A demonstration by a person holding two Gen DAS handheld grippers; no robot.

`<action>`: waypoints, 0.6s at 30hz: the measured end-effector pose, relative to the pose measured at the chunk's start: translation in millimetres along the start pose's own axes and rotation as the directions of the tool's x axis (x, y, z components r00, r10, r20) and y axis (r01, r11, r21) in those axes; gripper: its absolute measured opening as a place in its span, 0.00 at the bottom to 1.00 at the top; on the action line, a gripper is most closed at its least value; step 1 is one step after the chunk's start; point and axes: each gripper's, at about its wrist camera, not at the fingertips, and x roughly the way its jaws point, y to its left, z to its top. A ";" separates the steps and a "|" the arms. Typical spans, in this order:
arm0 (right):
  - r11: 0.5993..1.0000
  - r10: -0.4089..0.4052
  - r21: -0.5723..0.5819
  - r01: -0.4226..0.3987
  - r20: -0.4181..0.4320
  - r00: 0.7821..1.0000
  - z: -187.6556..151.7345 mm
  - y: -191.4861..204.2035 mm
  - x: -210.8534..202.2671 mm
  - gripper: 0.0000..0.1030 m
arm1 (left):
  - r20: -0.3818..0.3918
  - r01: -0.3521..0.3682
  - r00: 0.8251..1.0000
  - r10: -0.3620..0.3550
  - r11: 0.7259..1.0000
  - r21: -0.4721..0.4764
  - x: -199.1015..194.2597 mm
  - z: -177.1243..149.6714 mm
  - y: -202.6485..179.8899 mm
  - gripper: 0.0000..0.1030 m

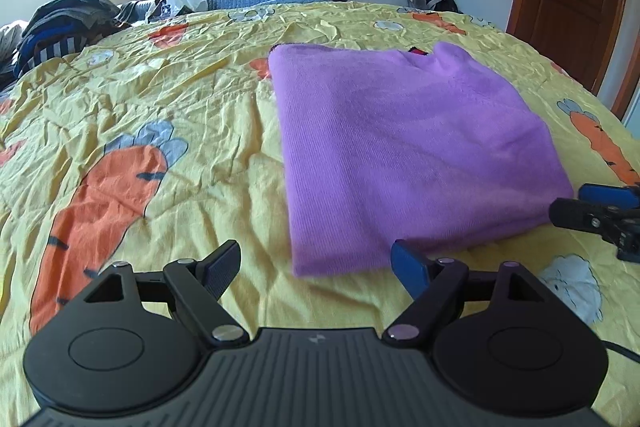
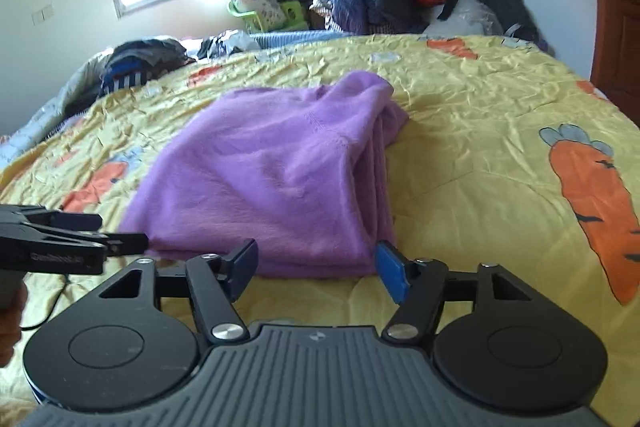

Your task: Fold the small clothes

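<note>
Purple sweater (image 1: 404,151) flat on yellow bedspread (image 1: 160,107), already folded into rectangle, layered edge toward right side. Left gripper (image 1: 316,267) spread wide, nothing between fingers. Right gripper (image 2: 316,269) also agape, empty, just short of near hem. Likely between folds; next: pinch near hem, lift toward collar.
</note>
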 end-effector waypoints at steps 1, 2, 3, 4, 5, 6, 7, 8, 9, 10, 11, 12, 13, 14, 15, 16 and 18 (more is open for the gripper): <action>1.000 0.004 -0.003 -0.004 0.001 1.000 -3.1 4.0 -3.8 0.70 | -0.005 -0.003 1.000 0.003 1.000 -0.006 -1.9 -2.5 -0.8 0.81; 1.000 0.009 -0.010 -0.009 -0.003 1.000 -6.5 8.1 -6.9 0.71 | -0.009 -0.003 1.000 0.003 1.000 -0.013 -3.6 -5.2 -1.2 0.82; 1.000 0.010 -0.021 -0.011 -0.011 1.000 -9.8 12.4 -9.2 0.72 | -0.011 -0.003 1.000 0.003 1.000 -0.025 -5.4 -8.1 -1.1 0.82; 0.999 0.007 -0.037 -0.008 -0.021 1.000 -12.4 16.3 -10.9 0.73 | -0.013 -0.005 1.000 0.004 0.999 -0.040 -7.1 -11.0 -0.4 0.82; 0.999 -0.001 -0.054 -0.001 -0.028 1.000 -14.8 20.5 -12.5 0.74 | -0.016 -0.005 1.000 0.004 0.998 -0.056 -8.6 -14.3 0.3 0.82; 0.997 -0.011 -0.073 0.008 -0.034 0.999 -17.4 24.6 -14.2 0.75 | -0.018 -0.002 1.000 0.001 0.998 -0.068 -9.7 -17.1 1.2 0.82; 0.996 -0.020 -0.089 0.016 -0.039 0.999 -19.8 27.7 -15.8 0.77 | -0.020 -0.002 1.000 0.000 0.997 -0.080 -10.7 -19.9 2.8 0.82; 0.994 -0.027 -0.103 0.022 -0.046 0.999 -21.6 30.9 -17.7 0.78 | -0.019 -0.008 1.000 0.006 0.996 -0.092 -11.7 -22.5 4.1 0.82; 0.993 -0.032 -0.114 0.025 -0.053 0.998 -23.0 33.8 -19.7 0.79 | -0.016 -0.017 1.000 0.016 0.995 -0.102 -12.7 -24.9 5.1 0.82; 0.992 -0.033 -0.122 0.026 -0.057 0.998 -24.2 36.4 -21.7 0.81 | -0.014 -0.027 1.000 0.025 0.993 -0.111 -13.6 -26.9 5.9 0.82; 0.992 -0.034 -0.126 0.026 -0.060 0.998 -25.2 38.7 -24.1 0.82 | -0.013 -0.035 0.999 0.034 0.992 -0.120 -14.5 -28.8 6.4 0.82; 0.992 -0.033 -0.126 0.024 -0.064 0.997 -25.7 41.1 -26.3 0.83 | -0.014 -0.041 0.999 0.040 0.991 -0.127 -15.3 -30.5 6.6 0.82; 0.992 -0.031 -0.124 0.022 -0.071 0.997 -25.8 43.1 -28.4 0.85 | -0.013 -0.043 0.999 0.042 0.990 -0.131 -16.2 -32.3 6.4 0.82; 0.993 -0.026 -0.118 0.017 -0.078 0.997 -25.6 45.2 -30.6 0.85 | -0.011 -0.045 0.999 0.044 0.990 -0.131 -17.0 -33.8 5.6 0.82; 0.994 -0.019 -0.110 0.010 -0.085 0.996 -25.4 47.2 -32.5 0.86 | -0.008 -0.050 0.999 0.049 0.990 -0.129 -17.9 -35.6 4.3 0.82; 0.995 -0.014 -0.100 0.005 -0.091 0.996 -25.2 48.4 -33.9 0.86 | -0.006 -0.055 0.999 0.054 0.991 -0.124 -18.8 -37.4 2.8 0.82; 0.997 -0.009 -0.083 0.001 -0.092 0.996 -25.3 53.5 -37.6 0.88 | -0.004 -0.062 0.998 0.062 0.992 -0.111 -19.9 -40.4 -0.5 0.82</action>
